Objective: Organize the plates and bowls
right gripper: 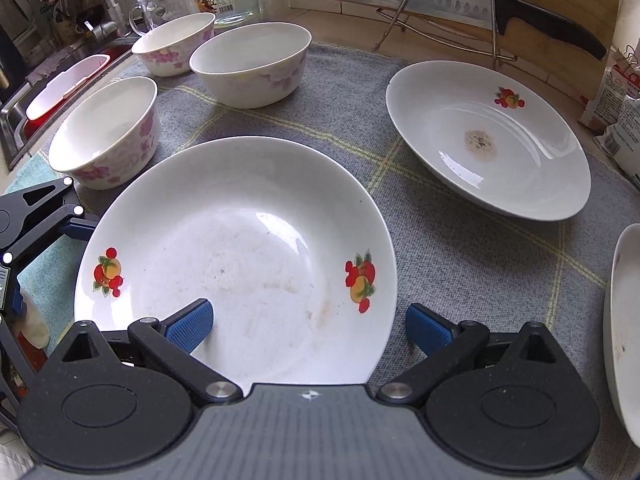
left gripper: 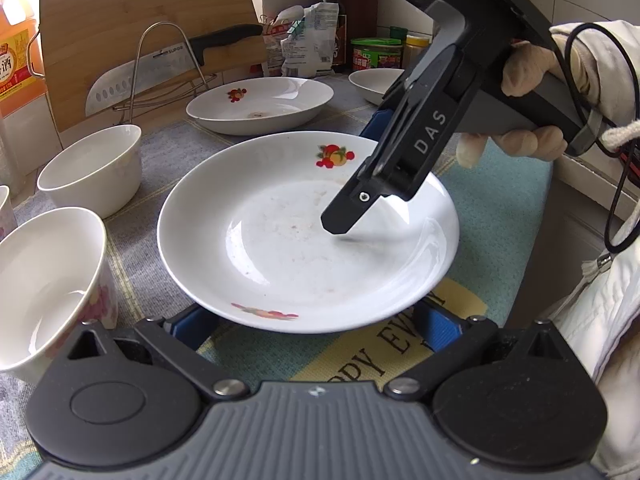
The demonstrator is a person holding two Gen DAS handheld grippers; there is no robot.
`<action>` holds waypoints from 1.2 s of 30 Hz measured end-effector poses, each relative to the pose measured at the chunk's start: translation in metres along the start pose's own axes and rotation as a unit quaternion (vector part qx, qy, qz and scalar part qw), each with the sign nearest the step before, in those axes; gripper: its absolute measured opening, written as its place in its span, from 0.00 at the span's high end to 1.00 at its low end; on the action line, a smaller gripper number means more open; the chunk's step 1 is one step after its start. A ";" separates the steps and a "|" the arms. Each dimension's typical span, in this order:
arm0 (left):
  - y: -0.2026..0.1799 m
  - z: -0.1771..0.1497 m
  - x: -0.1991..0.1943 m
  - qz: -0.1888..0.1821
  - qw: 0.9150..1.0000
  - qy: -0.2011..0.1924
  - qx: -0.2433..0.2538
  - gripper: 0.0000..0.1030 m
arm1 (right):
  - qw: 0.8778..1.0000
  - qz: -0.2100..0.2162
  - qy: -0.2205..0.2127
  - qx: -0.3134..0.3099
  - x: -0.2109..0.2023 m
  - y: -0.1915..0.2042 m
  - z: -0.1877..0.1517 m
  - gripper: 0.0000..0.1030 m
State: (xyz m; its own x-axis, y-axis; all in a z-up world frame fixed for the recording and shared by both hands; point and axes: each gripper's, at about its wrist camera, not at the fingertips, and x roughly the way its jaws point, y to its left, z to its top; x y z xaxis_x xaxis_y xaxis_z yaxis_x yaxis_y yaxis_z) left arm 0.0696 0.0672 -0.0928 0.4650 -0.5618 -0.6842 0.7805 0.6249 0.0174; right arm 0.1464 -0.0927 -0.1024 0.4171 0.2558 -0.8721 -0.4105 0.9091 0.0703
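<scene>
A white plate with fruit prints (left gripper: 280, 240) lies on the grey cloth between both grippers. My left gripper (left gripper: 316, 326) is open, its blue pads showing just under the plate's near rim. My right gripper (right gripper: 310, 328) is open and straddles the same plate (right gripper: 240, 248): the left pad is over the plate's inside, the right pad outside the rim. Its black finger (left gripper: 360, 200) reaches over the plate's right side. A second fruit plate (right gripper: 488, 140) with a brown stain lies behind. Three floral bowls (right gripper: 108, 132) (right gripper: 252, 64) (right gripper: 176, 44) stand at the left.
A third plate's edge (right gripper: 624, 320) shows at the far right. A knife (right gripper: 460, 0) rests on a wire rack against a wooden cutting board (left gripper: 140, 12). Bottles and jars (left gripper: 376, 54) line the back wall. A sink (right gripper: 48, 92) lies beyond the bowls.
</scene>
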 end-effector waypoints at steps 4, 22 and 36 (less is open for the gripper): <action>0.000 0.000 -0.001 0.006 1.000 -0.002 -0.003 0.02 | 1.000 0.020 0.001 0.008 -0.001 -0.008 0.005 0.00; 0.000 0.003 0.000 0.015 1.000 0.001 0.001 0.03 | 0.986 0.159 0.023 0.039 0.001 -0.033 0.029 0.00; -0.001 0.004 -0.001 0.020 1.000 0.006 0.001 0.03 | 0.982 0.181 0.051 0.030 0.006 -0.036 0.035 0.01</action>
State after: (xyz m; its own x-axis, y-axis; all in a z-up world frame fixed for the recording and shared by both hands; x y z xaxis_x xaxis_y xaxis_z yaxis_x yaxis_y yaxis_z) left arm 0.0700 0.0643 -0.0893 0.4906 -0.5306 -0.6912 0.7628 0.6449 0.0464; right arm 0.1925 -0.1127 -0.0930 0.1680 0.5345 -0.8283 -0.4677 0.7829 0.4103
